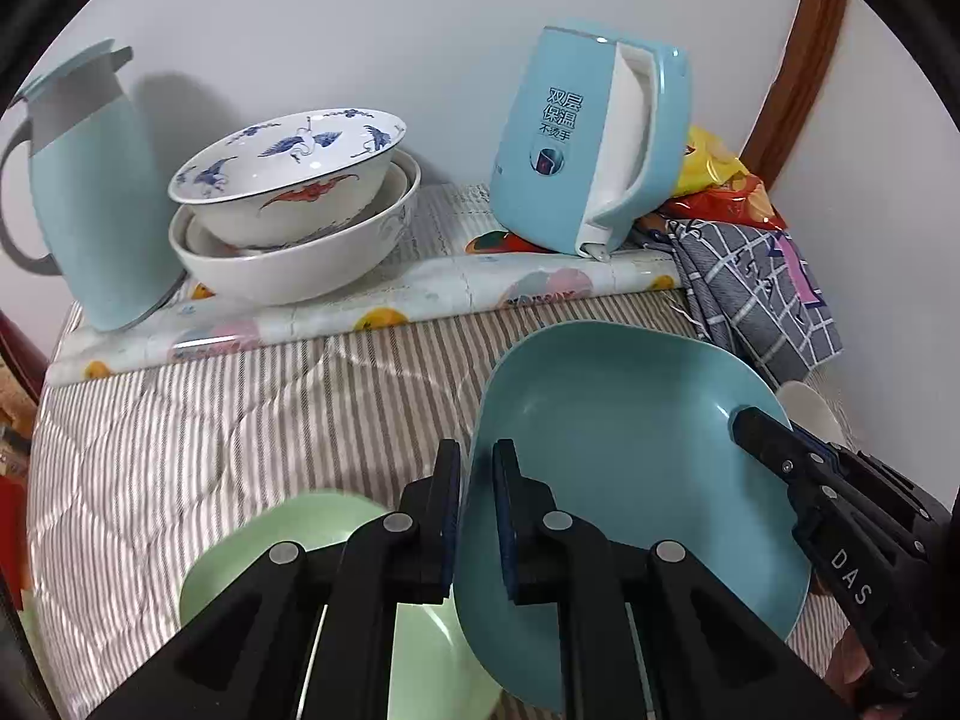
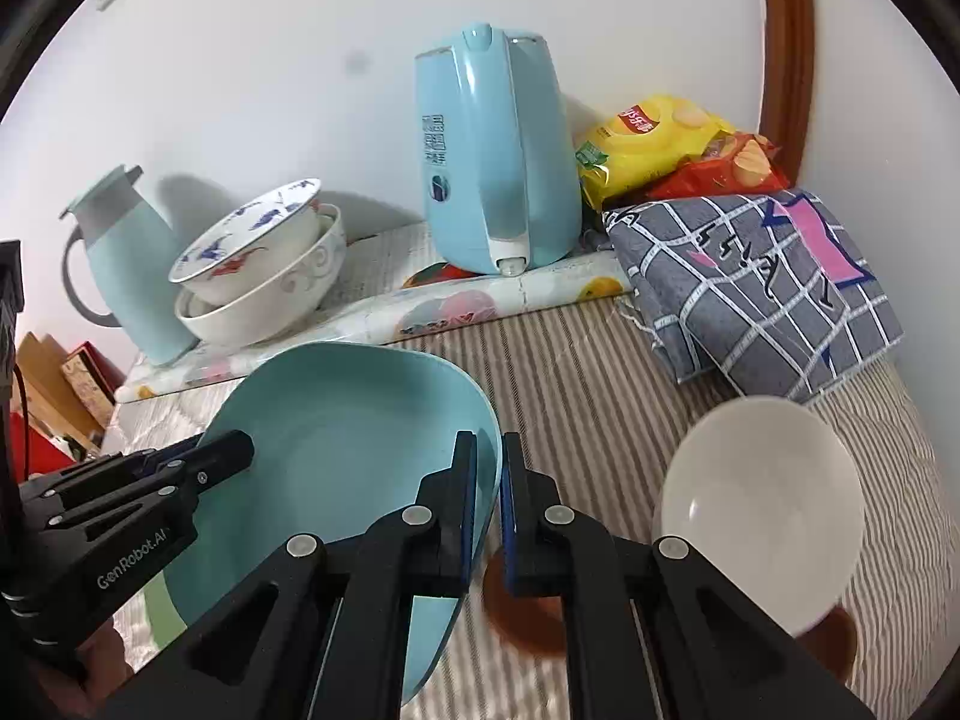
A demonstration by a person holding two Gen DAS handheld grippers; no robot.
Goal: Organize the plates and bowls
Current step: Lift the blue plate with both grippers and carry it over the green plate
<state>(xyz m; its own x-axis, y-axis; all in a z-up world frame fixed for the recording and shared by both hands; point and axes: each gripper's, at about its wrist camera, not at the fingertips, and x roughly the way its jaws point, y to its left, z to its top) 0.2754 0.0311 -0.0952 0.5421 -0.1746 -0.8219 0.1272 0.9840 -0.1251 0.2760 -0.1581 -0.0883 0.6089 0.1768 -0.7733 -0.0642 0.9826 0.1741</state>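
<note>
left wrist, patterned bowl [image 1: 288, 168] nested in white bowl [image 1: 288, 264]

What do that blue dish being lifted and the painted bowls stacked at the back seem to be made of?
The blue dish looks like matte-glazed ceramic, possibly melamine: even colour, soft sheen, thick rounded rim. The painted bowl on top looks like glossy glazed porcelain, with blue cranes and red motifs on white. The white bowl beneath it appears the same ware, with a faint grey pattern.

Home setting: striped quilt [image 2: 588, 372] as work surface, kettle [image 2: 492, 162], thermos jug [image 1: 84, 192], stacked bowls [image 1: 288, 204], crisp bags [image 2: 666, 144], folded cloth [image 2: 762, 276].
</note>
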